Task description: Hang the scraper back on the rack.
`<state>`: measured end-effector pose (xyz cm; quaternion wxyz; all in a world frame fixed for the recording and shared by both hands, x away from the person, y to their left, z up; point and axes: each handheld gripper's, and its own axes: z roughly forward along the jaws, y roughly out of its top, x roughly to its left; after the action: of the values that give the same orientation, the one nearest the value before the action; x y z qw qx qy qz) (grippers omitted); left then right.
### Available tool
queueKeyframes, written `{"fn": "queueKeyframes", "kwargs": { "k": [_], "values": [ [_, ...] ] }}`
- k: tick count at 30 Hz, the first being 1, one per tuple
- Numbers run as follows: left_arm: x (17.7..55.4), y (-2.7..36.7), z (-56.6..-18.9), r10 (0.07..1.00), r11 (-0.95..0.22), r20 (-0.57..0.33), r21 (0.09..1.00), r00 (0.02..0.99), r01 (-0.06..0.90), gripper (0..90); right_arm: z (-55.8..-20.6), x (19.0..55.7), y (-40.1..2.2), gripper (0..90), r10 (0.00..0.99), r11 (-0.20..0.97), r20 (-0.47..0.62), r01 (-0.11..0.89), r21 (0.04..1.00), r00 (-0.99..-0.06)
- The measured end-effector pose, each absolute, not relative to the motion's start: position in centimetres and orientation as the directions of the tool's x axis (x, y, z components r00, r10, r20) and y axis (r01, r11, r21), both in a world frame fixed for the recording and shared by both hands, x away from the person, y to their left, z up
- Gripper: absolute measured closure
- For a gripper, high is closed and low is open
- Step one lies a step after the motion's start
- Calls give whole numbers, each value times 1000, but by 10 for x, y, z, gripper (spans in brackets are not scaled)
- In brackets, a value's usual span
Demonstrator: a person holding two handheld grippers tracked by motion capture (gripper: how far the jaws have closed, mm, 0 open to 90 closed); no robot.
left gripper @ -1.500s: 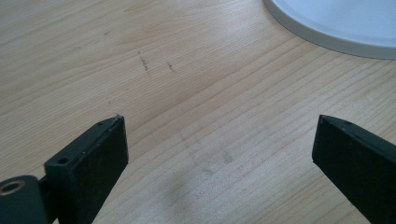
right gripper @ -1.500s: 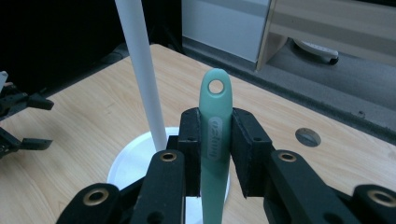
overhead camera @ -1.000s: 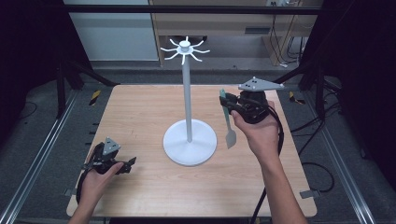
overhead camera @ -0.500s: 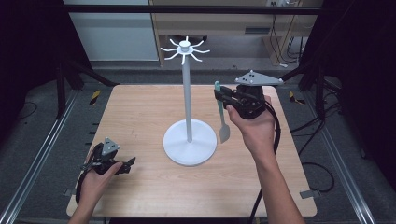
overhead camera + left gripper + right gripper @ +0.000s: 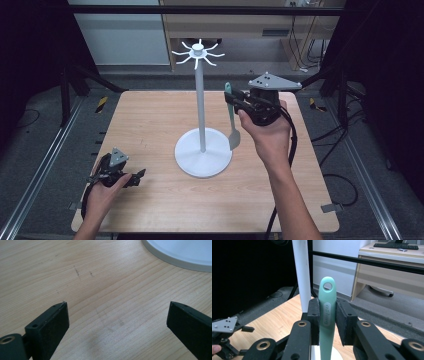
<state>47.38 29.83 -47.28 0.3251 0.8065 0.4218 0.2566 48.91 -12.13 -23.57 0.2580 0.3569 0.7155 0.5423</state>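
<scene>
From the high view, your right hand-held gripper (image 5: 238, 101) sat right of the frame's centre, clenched on the handle of a pale green spatula (image 5: 232, 120) that hung blade-down, clear of the tabletop (image 5: 150, 125). The blade dangled just beside the pole of the white hook stand (image 5: 201, 150), above its round base, with the ring of hooks well above the handle's top. Your left hand-held gripper (image 5: 131, 176) rested low at the lower left of the frame, well apart from the stand.

In the left gripper view, the two black jaws stood wide apart with nothing between them, bare wood below and an edge of the stand's base (image 5: 180, 252) at the upper right.

In the right gripper view, the pads pinched the spatula's handle (image 5: 327, 315) flat-on, partway along it, leaving the hanging hole (image 5: 327, 285) free above. The utensil looked light and slim, probably smooth plastic or silicone, so it could slide or pivot between the pads. You held it in a sensible place: on the broad faces, below the hole, leaving the hole free for a hook. The white pole (image 5: 301, 272) stood just behind.
</scene>
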Motion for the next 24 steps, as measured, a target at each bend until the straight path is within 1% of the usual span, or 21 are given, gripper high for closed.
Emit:
{"fn": "queueKeyframes", "kwargs": {
  "k": [18,24],
  "values": [
    [473,298,-473,847,-437,145,737,511,515,40,-212,482,-122,747,778,104,37,187,977,-627],
    [473,297,-473,847,-435,142,740,512,513,41,-202,479,-118,747,775,117,16,168,979,-631]
  ]
}}
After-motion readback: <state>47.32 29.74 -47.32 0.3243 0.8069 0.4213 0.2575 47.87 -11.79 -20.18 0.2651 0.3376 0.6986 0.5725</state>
